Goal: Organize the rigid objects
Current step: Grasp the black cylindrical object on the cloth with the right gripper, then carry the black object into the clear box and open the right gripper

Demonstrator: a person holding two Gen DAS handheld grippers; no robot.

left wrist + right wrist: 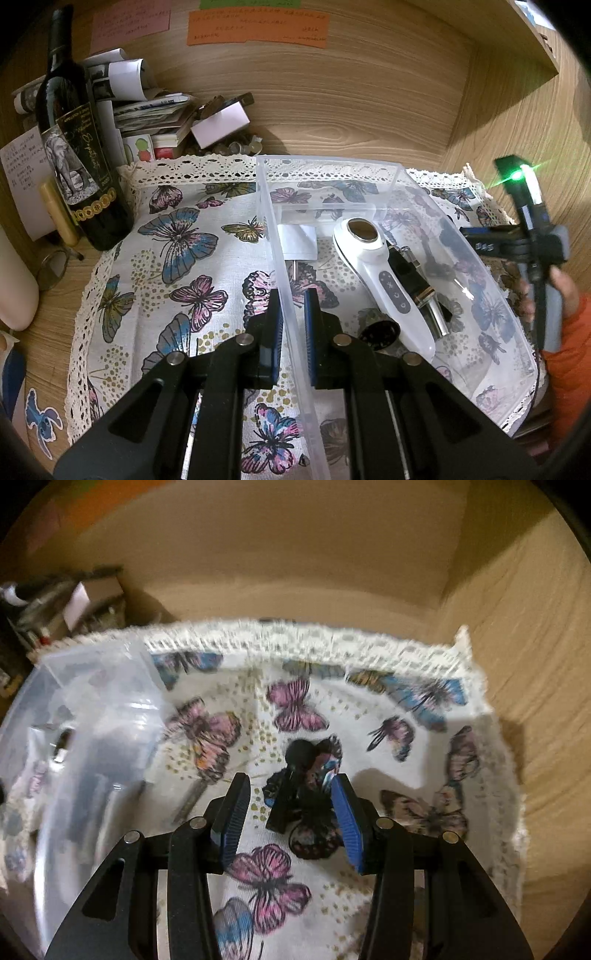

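Bin (369, 164), frame centre, holds a white device (384, 280) and black items; my left gripper (291, 314) clamps its wall. One black object (295, 786) remains between my open right gripper (291, 801) jaws.

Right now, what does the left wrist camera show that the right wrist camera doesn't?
Only the left wrist view shows the wine bottle, the paper pile and the white handheld device inside the clear bin; its claw straddles the bin's wall. Only the right wrist view shows a small black object on the cloth between its open claw. Both show the butterfly cloth and the bin.
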